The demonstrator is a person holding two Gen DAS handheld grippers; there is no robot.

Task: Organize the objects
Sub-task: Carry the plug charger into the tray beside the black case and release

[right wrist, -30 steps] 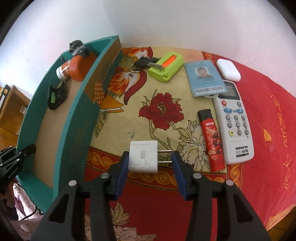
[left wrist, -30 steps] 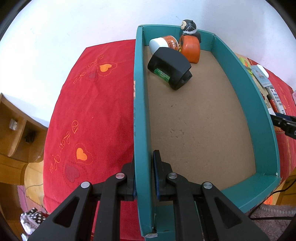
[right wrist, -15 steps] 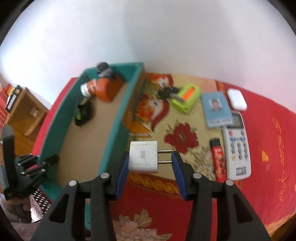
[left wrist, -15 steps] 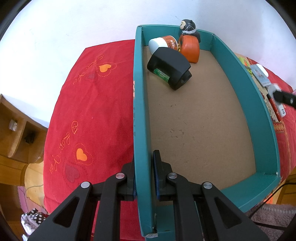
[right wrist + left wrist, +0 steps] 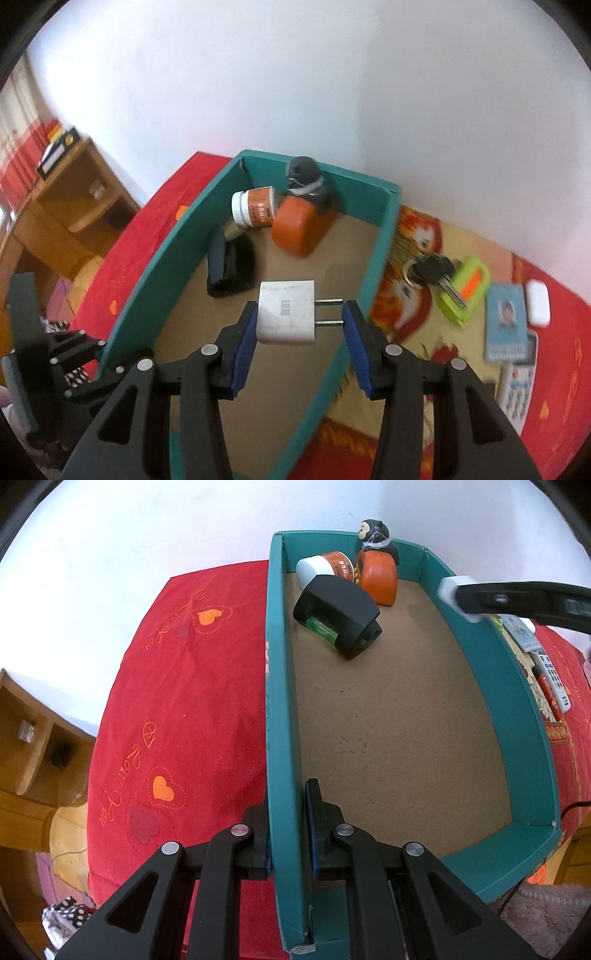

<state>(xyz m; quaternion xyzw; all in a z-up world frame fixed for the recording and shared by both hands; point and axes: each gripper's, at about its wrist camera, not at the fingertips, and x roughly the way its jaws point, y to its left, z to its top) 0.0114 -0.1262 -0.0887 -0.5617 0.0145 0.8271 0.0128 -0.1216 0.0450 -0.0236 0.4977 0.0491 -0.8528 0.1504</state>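
A teal box [image 5: 279, 709] with a brown floor sits on the red bedspread. My left gripper [image 5: 287, 827] is shut on the box's left wall near its front corner. My right gripper [image 5: 299, 314] is shut on a white plug charger [image 5: 286, 312], held in the air above the box; it shows in the left wrist view [image 5: 452, 590] over the right wall. Inside the box at the far end lie a black device [image 5: 338, 618], an orange-and-white jar [image 5: 325, 566], an orange object [image 5: 378, 578] and a dark monkey figure [image 5: 373, 533].
On the flowered cloth right of the box lie keys [image 5: 430, 269], a green case [image 5: 467, 290], an ID card [image 5: 506, 325], a white earbud case [image 5: 537, 302] and a remote [image 5: 517, 387]. A wooden shelf [image 5: 66, 195] stands left of the bed. A white wall is behind.
My right gripper has lifted the charger off the cloth and carried it left, over the box's right wall. My left gripper has kept its hold on the box wall.
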